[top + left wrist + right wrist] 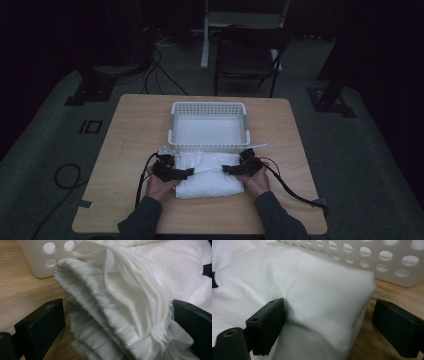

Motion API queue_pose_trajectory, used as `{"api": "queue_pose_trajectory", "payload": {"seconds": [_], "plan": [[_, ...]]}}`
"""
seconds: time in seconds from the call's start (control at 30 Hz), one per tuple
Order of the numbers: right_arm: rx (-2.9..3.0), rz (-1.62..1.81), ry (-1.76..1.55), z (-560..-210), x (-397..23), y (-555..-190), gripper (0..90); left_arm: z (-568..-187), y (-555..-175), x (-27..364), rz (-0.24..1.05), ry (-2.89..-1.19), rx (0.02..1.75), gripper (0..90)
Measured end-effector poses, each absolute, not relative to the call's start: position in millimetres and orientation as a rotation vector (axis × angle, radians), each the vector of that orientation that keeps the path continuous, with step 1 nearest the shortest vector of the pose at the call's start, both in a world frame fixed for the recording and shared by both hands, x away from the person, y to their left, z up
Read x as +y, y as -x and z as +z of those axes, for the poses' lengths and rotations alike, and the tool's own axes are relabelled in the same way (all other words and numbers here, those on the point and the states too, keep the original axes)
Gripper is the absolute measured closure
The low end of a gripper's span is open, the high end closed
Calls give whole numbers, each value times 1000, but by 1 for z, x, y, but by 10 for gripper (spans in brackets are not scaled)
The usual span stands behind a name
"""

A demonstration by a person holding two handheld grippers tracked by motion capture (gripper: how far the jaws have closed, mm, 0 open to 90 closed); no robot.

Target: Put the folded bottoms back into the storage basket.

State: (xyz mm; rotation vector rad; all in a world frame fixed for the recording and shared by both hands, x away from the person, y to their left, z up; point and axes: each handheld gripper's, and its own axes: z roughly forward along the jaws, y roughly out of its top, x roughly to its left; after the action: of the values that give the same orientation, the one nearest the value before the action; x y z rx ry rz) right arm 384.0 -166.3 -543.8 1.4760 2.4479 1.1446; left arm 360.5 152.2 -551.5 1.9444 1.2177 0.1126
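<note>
A folded white cloth (210,177) lies on the wooden table (132,135), just in front of an empty white perforated basket (172,122). My left gripper (187,172) is at the cloth's left end, my right gripper (226,169) at its right end, and the two point toward each other. In the left gripper view the layered edge of the cloth (120,297) sits between the wide-apart jaws of the left gripper (117,307). In the right gripper view a corner of the cloth (324,295) lies between the jaws of the right gripper (329,307); the right-hand jaw stands clear of it.
The basket wall (37,262) (387,267) stands close behind the cloth. A dark chair (250,55) stands beyond the table's far edge. Cables trail from both grippers across the table, and more lie on the floor (65,175). Bare wood stretches to the left and right of the cloth.
</note>
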Motion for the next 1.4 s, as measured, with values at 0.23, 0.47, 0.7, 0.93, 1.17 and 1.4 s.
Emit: {"api": "queue_pose_trajectory", "payload": {"seconds": [0.23, 0.47, 0.7, 0.93, 1.17, 1.4], "plan": [[2509, 1313, -1482, -547, -173, -387, 338, -551, -359, 153, 35, -1917, 1193, 172], [2551, 1369, -1475, -546, -175, -389, 538, -546, -354, 149, 11, -1926, 1132, 459], [2517, 1320, -1376, -536, -170, -379, 642, -540, -347, 145, 72, -1946, 1109, 552], [2477, 1270, -1267, -525, -166, -368, 668, -530, -339, 141, 142, -1964, 1089, 566], [2444, 1248, -1211, -516, -163, -358, 681, -521, -330, 140, 178, -1954, 1080, 574], [2421, 1263, -1196, -508, -166, -350, 689, -512, -323, 140, 198, -1946, 1063, 581]]}}
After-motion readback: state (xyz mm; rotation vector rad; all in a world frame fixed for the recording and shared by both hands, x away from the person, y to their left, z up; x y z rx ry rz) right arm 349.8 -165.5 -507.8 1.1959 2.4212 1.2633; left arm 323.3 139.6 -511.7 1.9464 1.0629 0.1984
